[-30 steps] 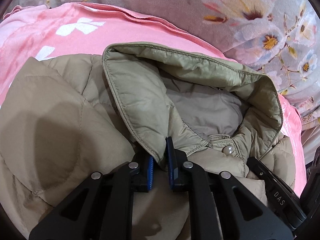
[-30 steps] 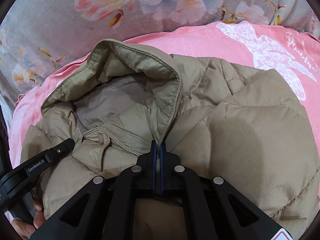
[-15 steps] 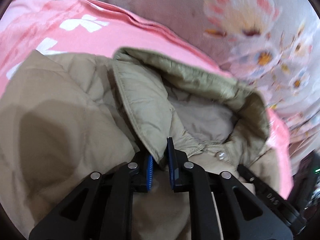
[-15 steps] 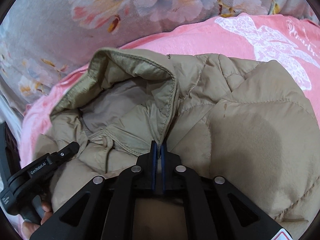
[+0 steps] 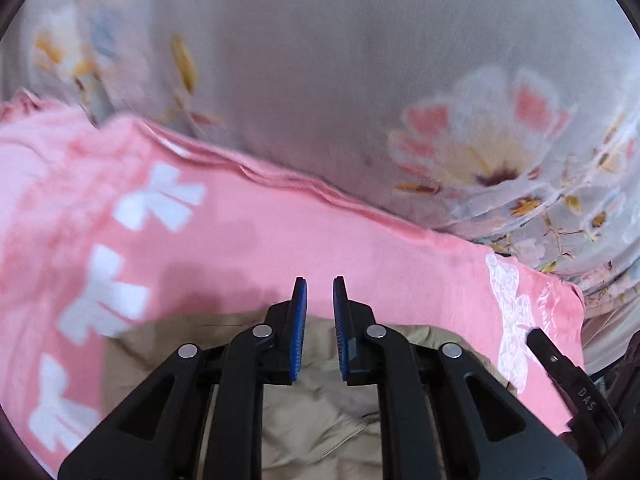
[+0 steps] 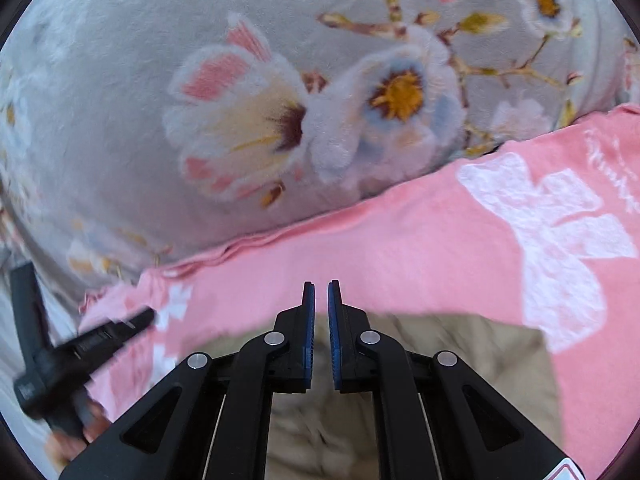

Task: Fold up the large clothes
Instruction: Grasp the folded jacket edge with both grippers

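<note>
Jaws of the left gripper (image 5: 319, 294) stand a little apart, holding nothing; the right gripper (image 6: 321, 295) is opening, empty too. Below both lies the tan puffy coat (image 5: 320, 420) on a pink blanket (image 5: 256, 240). It looks soft, light and slippery; pinch a stitched edge.

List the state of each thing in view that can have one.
left gripper: jaws slightly apart, nothing between them.
right gripper: jaws opening, nothing between them.
beige jacket: lying rumpled on the pink blanket, held by neither gripper.
pink blanket: spread over the floral cover.
</note>
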Demonstrator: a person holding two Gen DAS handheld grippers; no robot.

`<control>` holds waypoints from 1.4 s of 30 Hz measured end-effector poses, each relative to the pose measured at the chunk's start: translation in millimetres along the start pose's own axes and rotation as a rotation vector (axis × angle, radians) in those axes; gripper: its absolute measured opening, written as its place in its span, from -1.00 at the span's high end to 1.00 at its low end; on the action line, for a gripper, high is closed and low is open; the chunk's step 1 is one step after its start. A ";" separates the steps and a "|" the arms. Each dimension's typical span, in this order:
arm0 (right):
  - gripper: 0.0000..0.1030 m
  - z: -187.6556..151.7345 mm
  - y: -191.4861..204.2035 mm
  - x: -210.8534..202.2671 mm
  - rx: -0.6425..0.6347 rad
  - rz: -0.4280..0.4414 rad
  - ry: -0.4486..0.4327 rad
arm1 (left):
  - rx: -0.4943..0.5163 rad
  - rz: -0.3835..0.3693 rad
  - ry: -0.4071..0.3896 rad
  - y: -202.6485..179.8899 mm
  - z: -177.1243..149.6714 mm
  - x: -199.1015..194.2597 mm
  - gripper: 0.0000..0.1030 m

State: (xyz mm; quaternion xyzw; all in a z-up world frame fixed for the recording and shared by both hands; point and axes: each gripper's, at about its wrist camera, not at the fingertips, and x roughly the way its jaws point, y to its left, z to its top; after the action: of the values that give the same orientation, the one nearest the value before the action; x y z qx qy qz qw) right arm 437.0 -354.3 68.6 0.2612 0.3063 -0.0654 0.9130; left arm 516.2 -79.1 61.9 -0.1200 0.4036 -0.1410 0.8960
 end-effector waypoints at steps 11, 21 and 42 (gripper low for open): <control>0.91 -54.4 -11.1 48.6 -0.154 -0.079 0.205 | 0.004 0.054 0.161 20.7 -62.3 53.2 0.80; 1.00 -80.9 -32.8 61.3 -0.189 -0.127 0.250 | 0.137 0.117 0.115 17.4 -97.6 58.6 0.90; 1.00 -93.5 -27.1 68.4 -0.218 -0.182 0.209 | 0.232 0.212 0.055 2.8 -108.7 65.4 0.90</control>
State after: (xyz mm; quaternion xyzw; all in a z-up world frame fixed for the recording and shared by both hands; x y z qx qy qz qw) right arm 435.3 -326.3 -47.0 0.1372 0.4271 -0.0867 0.8895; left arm 475.8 -110.4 -54.3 0.0312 0.4193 -0.0946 0.9024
